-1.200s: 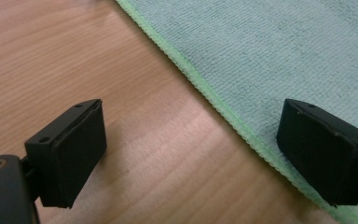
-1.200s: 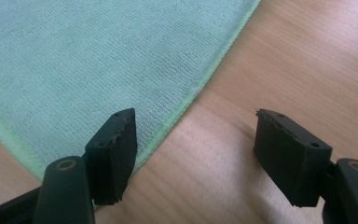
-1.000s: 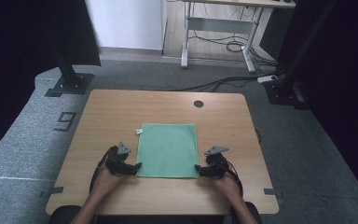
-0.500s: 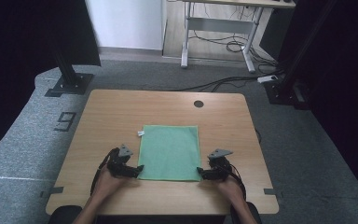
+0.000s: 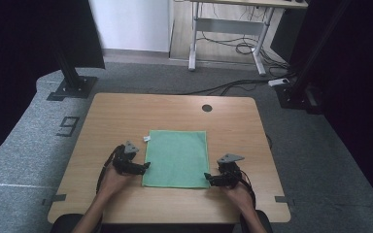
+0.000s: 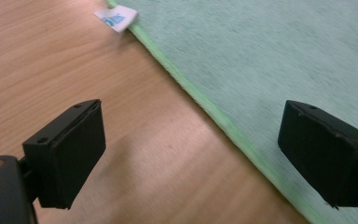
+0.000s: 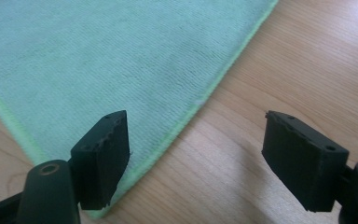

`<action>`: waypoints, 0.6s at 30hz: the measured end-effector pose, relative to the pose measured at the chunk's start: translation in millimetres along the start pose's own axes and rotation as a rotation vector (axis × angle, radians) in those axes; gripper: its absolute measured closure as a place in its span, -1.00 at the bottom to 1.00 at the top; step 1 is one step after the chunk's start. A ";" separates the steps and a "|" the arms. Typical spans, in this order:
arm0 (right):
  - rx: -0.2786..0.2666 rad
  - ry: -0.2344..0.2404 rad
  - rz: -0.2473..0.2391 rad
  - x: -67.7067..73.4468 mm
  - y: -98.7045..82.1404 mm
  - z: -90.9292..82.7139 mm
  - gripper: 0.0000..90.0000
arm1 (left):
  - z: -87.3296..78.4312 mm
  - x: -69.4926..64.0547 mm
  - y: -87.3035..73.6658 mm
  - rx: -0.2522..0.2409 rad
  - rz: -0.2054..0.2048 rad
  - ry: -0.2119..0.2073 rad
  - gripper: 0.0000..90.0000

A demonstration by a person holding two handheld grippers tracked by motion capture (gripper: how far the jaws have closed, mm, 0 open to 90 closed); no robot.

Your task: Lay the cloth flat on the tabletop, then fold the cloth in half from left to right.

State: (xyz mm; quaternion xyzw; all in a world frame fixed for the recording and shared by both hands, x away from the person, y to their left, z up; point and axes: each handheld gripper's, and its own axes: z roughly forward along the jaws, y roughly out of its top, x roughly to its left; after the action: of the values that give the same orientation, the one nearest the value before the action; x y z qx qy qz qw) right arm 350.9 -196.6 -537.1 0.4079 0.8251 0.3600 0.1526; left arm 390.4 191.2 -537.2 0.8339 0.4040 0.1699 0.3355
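Observation:
A green cloth (image 5: 176,158) lies flat on the wooden table (image 5: 126,116), a white label (image 5: 146,139) at its far left corner. My left gripper (image 5: 144,166) rests at the cloth's left edge, open. In the left gripper view the cloth's hem (image 6: 223,123) runs between the jaws of this gripper (image 6: 193,126), with the label (image 6: 115,18) farther off. My right gripper (image 5: 208,178) sits open at the near right corner. Its jaws have just been opening; in the right gripper view (image 7: 198,126) they straddle the cloth's right hem (image 7: 186,116) without pressing on it.
A round cable hole (image 5: 207,108) is in the table's far side. Beyond the table stand a black frame's foot (image 5: 70,87), a desk's legs (image 5: 223,43) and floor cables (image 5: 243,85). Grey carpet surrounds the table.
The right gripper has drifted slightly toward the table's near edge. The left gripper and the cloth look unchanged.

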 end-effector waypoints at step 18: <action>0.046 -0.016 -0.039 5.4 -2.8 4.0 -0.52 | 27.4 41.5 37.5 -0.042 -0.085 0.056 -0.83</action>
State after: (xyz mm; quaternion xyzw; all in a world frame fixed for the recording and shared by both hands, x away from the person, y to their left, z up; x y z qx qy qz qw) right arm 348.2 -191.6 -541.7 0.3978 0.8398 0.3344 0.1567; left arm 452.2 195.5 -530.2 0.8037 0.4446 0.1872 0.3485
